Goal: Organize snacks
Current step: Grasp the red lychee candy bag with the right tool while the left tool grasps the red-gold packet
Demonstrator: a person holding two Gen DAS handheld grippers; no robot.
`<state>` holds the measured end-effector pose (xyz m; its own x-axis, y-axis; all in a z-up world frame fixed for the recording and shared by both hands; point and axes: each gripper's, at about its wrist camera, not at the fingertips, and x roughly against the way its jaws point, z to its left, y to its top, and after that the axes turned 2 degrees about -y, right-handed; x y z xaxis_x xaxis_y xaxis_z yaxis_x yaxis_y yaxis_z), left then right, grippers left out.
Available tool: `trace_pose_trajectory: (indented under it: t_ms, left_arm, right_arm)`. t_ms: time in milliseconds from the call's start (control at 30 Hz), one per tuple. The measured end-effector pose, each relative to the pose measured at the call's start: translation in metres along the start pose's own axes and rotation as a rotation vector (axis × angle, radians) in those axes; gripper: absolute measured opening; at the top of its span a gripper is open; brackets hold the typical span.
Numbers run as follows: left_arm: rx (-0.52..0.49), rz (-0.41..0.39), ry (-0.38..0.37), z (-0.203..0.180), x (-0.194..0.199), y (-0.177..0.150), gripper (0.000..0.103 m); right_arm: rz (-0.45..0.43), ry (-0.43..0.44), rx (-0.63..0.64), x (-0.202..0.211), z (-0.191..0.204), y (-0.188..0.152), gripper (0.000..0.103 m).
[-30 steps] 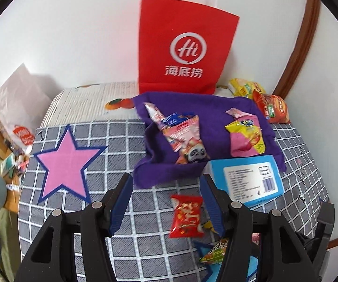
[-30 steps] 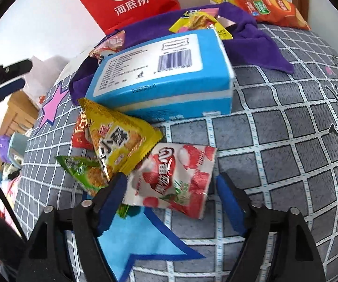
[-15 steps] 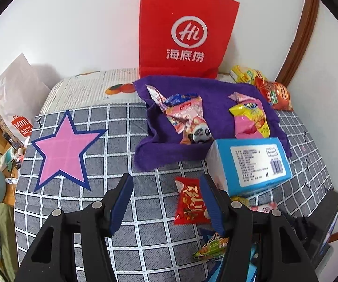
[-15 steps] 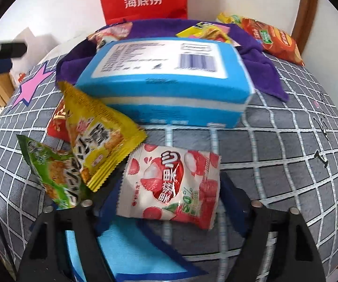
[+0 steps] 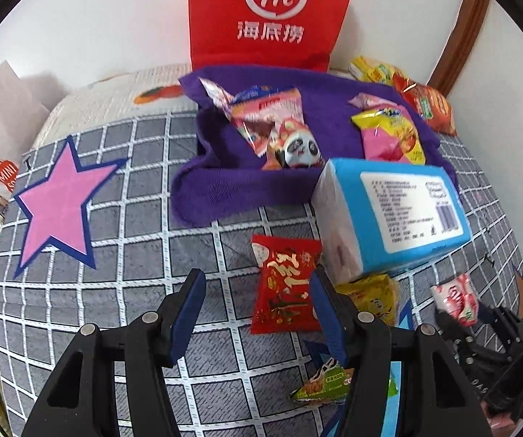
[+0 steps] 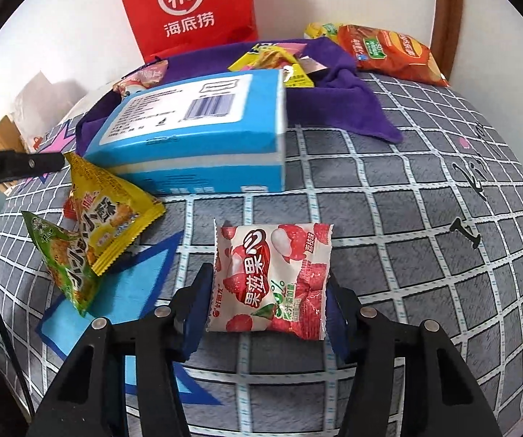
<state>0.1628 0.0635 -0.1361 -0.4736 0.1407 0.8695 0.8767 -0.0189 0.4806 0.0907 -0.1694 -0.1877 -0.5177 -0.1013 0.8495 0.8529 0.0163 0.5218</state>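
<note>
My right gripper (image 6: 266, 309) is shut on a white-and-red lychee snack packet (image 6: 272, 276), its fingers pressing both side edges just above the checked bedcover (image 6: 425, 218). The packet also shows in the left wrist view (image 5: 456, 300). My left gripper (image 5: 257, 313) is open and empty above the cover, with a red snack packet (image 5: 286, 287) just ahead on its right. A yellow packet (image 6: 110, 215) and a green packet (image 6: 66, 258) lie left of the right gripper. A blue box (image 6: 195, 134) stands behind them. A purple cloth (image 5: 225, 167) holds several snack packets.
A red paper bag (image 5: 272, 18) stands against the wall behind the cloth. An orange chip bag (image 6: 388, 52) lies at the back right by a wooden frame (image 5: 458, 36). A pink star (image 5: 57, 204) marks the cover at left. Clutter sits off the left edge.
My right gripper has closed on the lychee packet and drawn it away from the yellow packet. My left gripper has moved forward and lower, toward the red packet.
</note>
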Motion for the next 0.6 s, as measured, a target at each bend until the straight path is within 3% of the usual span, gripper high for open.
trace_pose_trajectory:
  t_ms: [400, 600]
  left_arm:
    - [-0.061, 0.089, -0.007, -0.016, -0.040, -0.005, 0.057]
    - [-0.110, 0.059, 0.046, -0.026, -0.047, -0.005, 0.057]
  right_arm:
    - [-0.039, -0.026, 0.051, -0.008, -0.003, 0.004, 0.069]
    - [-0.064, -0.031, 0.035, -0.011, -0.009, 0.007, 0.069]
